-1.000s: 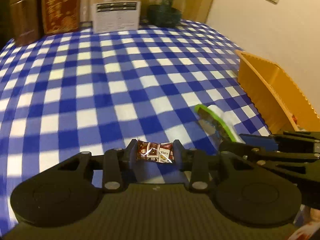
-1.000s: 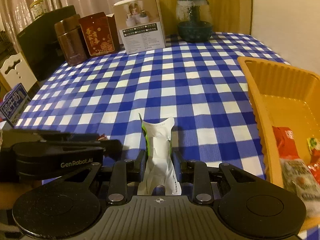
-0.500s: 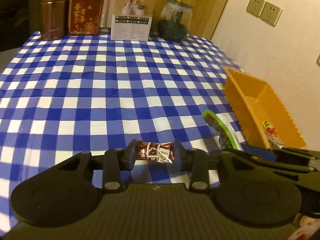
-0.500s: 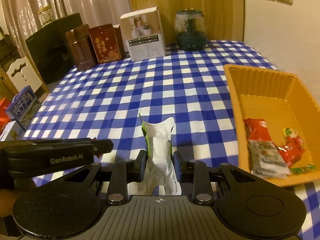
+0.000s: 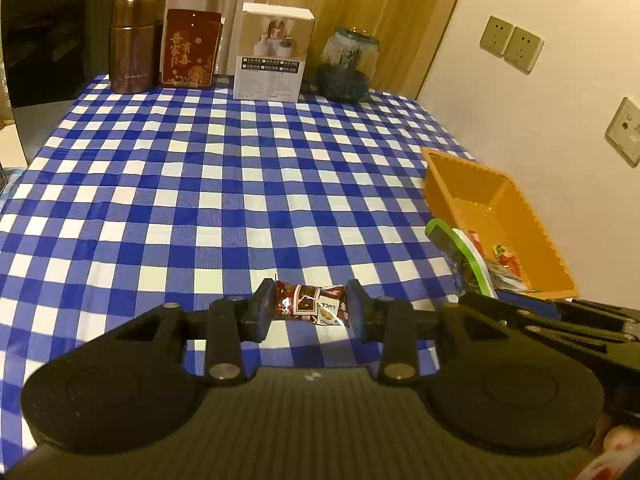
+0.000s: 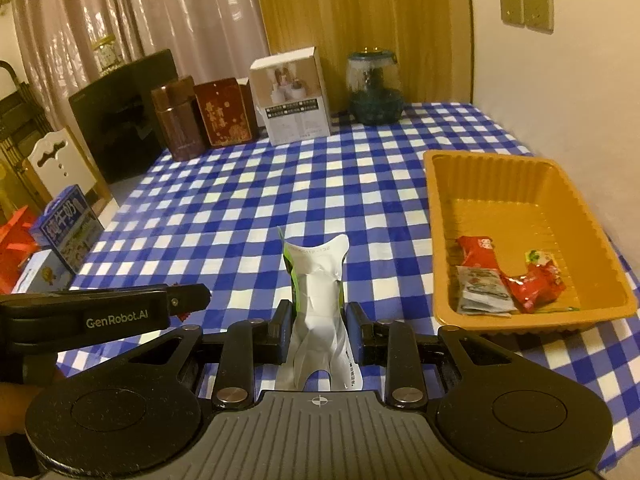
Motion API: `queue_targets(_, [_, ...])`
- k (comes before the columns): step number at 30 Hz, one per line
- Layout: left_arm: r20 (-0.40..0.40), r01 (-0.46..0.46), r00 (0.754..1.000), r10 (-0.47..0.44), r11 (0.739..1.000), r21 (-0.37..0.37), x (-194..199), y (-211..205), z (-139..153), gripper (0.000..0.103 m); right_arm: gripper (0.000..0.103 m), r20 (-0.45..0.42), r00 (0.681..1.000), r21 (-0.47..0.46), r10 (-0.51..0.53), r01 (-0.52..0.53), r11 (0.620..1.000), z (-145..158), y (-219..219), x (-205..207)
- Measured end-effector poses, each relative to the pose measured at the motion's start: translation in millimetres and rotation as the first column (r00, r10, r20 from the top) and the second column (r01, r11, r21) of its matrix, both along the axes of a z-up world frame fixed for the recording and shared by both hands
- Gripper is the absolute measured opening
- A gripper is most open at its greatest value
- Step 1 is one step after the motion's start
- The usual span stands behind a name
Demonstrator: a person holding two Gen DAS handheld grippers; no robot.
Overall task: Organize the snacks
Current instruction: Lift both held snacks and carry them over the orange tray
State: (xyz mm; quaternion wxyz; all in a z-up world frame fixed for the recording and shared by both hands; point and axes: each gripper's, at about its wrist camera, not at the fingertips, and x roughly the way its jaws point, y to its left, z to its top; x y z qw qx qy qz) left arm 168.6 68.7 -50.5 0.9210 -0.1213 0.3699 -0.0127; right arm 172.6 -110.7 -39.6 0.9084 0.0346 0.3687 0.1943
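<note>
My left gripper (image 5: 310, 306) is shut on a small brown candy packet (image 5: 310, 305), held above the blue checked tablecloth (image 5: 240, 184). My right gripper (image 6: 318, 320) is shut on a white and green snack pouch (image 6: 318, 280), held upright above the cloth; the pouch also shows in the left wrist view (image 5: 460, 250). The orange tray (image 6: 436, 216) lies to the right by the wall and holds several snack packets (image 6: 504, 280). It also shows in the left wrist view (image 5: 532, 236). The left gripper shows at the left of the right wrist view (image 6: 188, 298).
At the table's far edge stand a brown tin (image 5: 134, 46), a red box (image 5: 190, 54), a white box (image 5: 274, 52) and a glass jar (image 5: 348, 66). A black panel (image 5: 52, 36) is far left. A milk carton (image 6: 70, 226) and a white chair (image 6: 60, 164) stand off the table's left side.
Both grippers have risen and pulled back from the table with their packets still held. More of the table and the tray's inside has come into view.
</note>
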Motion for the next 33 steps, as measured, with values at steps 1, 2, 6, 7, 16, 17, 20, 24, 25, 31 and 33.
queue_targets(1, [0.003, -0.001, 1.0, 0.001, 1.0, 0.001, -3, -1, 2, 0.034, 0.029, 0.003, 1.0, 0.001, -0.001, 0.001, 1.0, 2, -1, -3])
queue_targets(2, [0.007, -0.001, 1.0, 0.001, 1.0, 0.005, -7, -3, 5, 0.034, 0.029, 0.005, 1.0, 0.002, -0.001, 0.001, 1.0, 4, -3, -6])
queue_targets(6, [0.02, 0.0, 1.0, 0.0, 1.0, 0.008, -20, -9, 15, 0.034, 0.029, 0.015, 1.0, 0.006, -0.002, 0.002, 1.0, 10, -11, -19])
queue_targets(7, [0.023, -0.001, 1.0, 0.001, 1.0, 0.01, -24, -10, 17, 0.034, 0.029, 0.018, 1.0, 0.008, -0.003, 0.003, 1.0, 12, -13, -23])
queue_targets(16, [0.047, 0.003, 0.999, -0.003, 1.0, 0.009, -46, -22, 31, 0.034, 0.029, 0.037, 0.999, 0.014, -0.012, 0.011, 1.0, 23, -29, -45])
queue_targets(17, [0.05, 0.003, 0.999, -0.004, 1.0, 0.007, -48, -23, 32, 0.034, 0.029, 0.04, 0.999, 0.015, -0.014, 0.013, 1.0, 24, -31, -48])
queue_targets(20, [0.056, 0.008, 0.998, -0.009, 1.0, 0.005, -54, -27, 36, 0.034, 0.029, 0.044, 0.999, 0.019, -0.02, 0.02, 1.0, 26, -37, -54])
queue_targets(24, [0.064, 0.026, 0.998, -0.026, 1.0, 0.003, -57, -36, 40, 0.034, 0.029, 0.045, 0.998, 0.02, -0.036, 0.036, 0.999, 27, -47, -60])
queue_targets(25, [0.066, 0.032, 0.997, -0.032, 0.999, 0.003, -57, -39, 41, 0.034, 0.029, 0.045, 0.998, 0.02, -0.042, 0.042, 0.999, 27, -49, -61])
queue_targets(31, [0.074, 0.07, 0.995, -0.07, 0.998, 0.003, -55, -56, 45, 0.034, 0.029, 0.045, 0.995, 0.026, -0.086, 0.085, 0.996, 30, -69, -64])
queue_targets(33, [0.075, 0.081, 0.994, -0.081, 0.997, 0.003, -53, -62, 46, 0.034, 0.029, 0.045, 0.994, 0.028, -0.099, 0.098, 0.995, 30, -76, -64])
